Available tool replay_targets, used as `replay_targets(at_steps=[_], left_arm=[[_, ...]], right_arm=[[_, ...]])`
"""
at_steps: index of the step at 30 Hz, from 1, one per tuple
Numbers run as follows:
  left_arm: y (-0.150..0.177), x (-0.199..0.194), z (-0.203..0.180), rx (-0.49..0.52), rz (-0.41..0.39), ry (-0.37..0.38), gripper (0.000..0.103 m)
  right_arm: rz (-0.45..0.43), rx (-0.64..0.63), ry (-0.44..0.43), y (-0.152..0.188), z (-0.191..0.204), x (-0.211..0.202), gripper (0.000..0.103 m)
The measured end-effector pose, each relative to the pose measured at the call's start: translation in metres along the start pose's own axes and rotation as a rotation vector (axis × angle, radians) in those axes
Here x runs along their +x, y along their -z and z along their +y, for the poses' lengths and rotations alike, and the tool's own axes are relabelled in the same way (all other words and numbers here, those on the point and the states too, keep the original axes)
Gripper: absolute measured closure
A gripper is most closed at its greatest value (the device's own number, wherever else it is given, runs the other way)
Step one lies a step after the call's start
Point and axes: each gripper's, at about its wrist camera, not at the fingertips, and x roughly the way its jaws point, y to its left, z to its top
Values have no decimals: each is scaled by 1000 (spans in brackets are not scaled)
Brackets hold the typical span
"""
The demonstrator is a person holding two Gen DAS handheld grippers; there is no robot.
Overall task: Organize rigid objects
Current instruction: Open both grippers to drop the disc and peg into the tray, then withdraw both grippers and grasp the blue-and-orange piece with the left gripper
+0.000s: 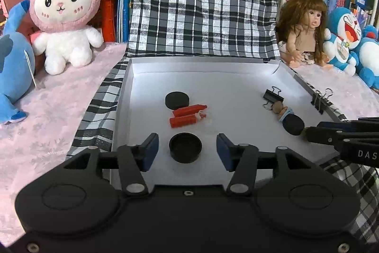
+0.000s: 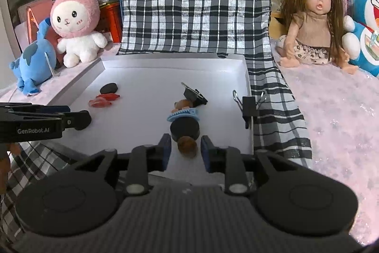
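**Tools part over a tray of small things**

Caps, crayons and clips lie scattered in the white tray (image 1: 128, 96) in front of you. Your left tool (image 1: 187, 151) stands with its blue pads partly apart on either side of a black cap (image 1: 185, 147) that sits open side up on the tray floor; neither pad touches it. Just beyond lie two red crayons (image 1: 188, 115) side by side, and past them a flat black disc (image 1: 177, 100).

Your right tool (image 2: 186, 149) is likewise partly apart, its pads flanking a brown wooden bead (image 2: 187, 146) without pressing on it. Touching the bead's far side is a second black cap (image 2: 185, 129), then a blue toothed hair clip (image 2: 182, 113) and a black binder clip (image 2: 194, 94). Another binder clip (image 2: 250, 107) grips the tray's right wall.

Checked cloth (image 1: 201, 4) lies under and behind the tray. A pink-hooded plush rabbit (image 1: 65, 13) sits to the left, a long-haired doll (image 2: 312, 23) to the right.
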Motion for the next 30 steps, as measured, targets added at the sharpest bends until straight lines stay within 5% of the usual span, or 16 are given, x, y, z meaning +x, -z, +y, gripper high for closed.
replay_targets(at_steps=[12,21,30], left_arm=[[29,-68,-16,74,-35,114,33],[64,-90,-44,172,47,260,34],[79,-73,-62,244,76,236,46]], right_arm=[[-86,-54,-47,8,7,-46,42],[-94,-93,-31,17,10,-62,39],[-71,-99,-23,29,8,-64,39]])
